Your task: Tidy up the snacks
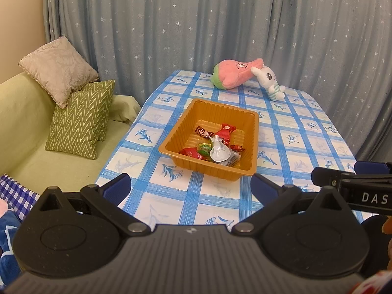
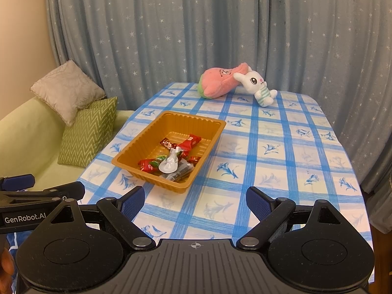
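While both grippers hang back at the near edge of the table (image 2: 281, 147), jaws wide and holding nothing, the sorting looks close to finished: the snacks (image 1: 215, 144) lie heaped in the orange tray (image 1: 186, 120) left of centre. Red, green and white wrappers overlap loosely, so any next move calls for a pinch on one crinkled end, left gripper (image 1: 191, 188) nearer than right gripper (image 2: 194, 202)

The tray (image 1: 247, 144) looks like thin ribbed plastic, kinda glossy orange. Snack wrappers (image 1: 226, 132) inside are shiny crinkly foil. The surface (image 1: 294, 132) wears a smooth printed cloth. Both plush toys (image 1: 232, 76) are soft fuzzy fabric. Gripper fingers (image 2: 132, 202) have matte black plastic arms and blue textured rubbery pads.
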Demonstrator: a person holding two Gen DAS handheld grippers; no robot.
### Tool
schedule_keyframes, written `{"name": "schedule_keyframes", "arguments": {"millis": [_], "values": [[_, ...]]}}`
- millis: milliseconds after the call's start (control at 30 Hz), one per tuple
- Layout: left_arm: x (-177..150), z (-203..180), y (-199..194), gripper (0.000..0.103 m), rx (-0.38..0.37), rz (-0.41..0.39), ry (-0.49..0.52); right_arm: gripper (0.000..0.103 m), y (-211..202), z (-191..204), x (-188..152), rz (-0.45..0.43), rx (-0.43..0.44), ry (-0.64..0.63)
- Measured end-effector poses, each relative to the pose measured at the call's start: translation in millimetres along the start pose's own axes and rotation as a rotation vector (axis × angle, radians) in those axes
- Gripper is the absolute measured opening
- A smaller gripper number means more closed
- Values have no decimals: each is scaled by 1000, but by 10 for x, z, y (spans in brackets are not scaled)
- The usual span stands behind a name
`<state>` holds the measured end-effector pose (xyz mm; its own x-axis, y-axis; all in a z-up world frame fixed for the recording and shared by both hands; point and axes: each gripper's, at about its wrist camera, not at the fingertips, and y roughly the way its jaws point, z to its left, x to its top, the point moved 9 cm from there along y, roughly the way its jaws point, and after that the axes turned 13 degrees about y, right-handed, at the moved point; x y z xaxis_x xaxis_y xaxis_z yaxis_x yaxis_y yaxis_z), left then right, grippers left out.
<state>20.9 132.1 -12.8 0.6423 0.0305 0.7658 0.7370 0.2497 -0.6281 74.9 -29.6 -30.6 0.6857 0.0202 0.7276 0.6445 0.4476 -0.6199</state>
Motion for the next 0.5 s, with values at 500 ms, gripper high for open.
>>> {"name": "schedule_keyframes", "arguments": {"millis": [500], "values": [[-35, -60, -10, 103, -9, -26, -4, 89, 3, -1, -5, -1, 1, 0]]}}
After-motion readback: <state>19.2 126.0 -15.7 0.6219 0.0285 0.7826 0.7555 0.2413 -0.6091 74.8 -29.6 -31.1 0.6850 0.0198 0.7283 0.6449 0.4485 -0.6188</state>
